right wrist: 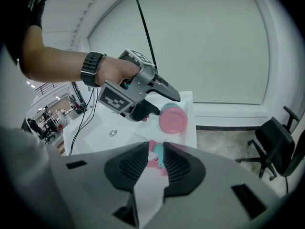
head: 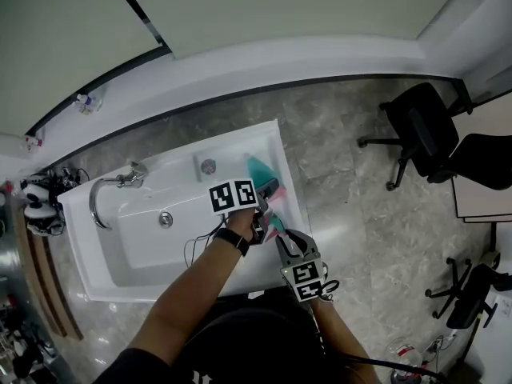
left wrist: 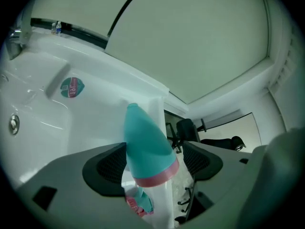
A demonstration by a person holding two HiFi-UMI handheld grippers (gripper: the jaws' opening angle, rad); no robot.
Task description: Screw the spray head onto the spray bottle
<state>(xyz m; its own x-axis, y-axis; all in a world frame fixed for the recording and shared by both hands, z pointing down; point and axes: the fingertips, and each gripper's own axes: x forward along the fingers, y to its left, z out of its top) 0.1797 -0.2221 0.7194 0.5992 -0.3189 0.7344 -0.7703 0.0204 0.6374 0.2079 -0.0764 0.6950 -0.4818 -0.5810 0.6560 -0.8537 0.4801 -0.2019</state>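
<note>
A teal spray bottle [head: 258, 169] with a pink band round its base [left wrist: 153, 174] lies along the right rim of the white basin [head: 240, 141]. My left gripper [left wrist: 152, 162] stands open around its wide end: the left pad [left wrist: 112, 165] is close beside it and the right pad [left wrist: 199, 160] stands clear. In the right gripper view the bottle's pink bottom [right wrist: 172, 119] faces me, with the left gripper [right wrist: 138, 92] over it. My right gripper [right wrist: 157, 159] is shut on the pink-and-teal spray head [right wrist: 156, 155], just short of the bottle's base. The spray head [head: 274, 223] lies between both grippers.
The basin has a chrome tap [head: 110, 188] at its left end and a drain [head: 166, 219] in its floor. Black office chairs [head: 424, 134] stand on the marble floor to the right. Cables [head: 200, 242] trail from the left hand across the basin.
</note>
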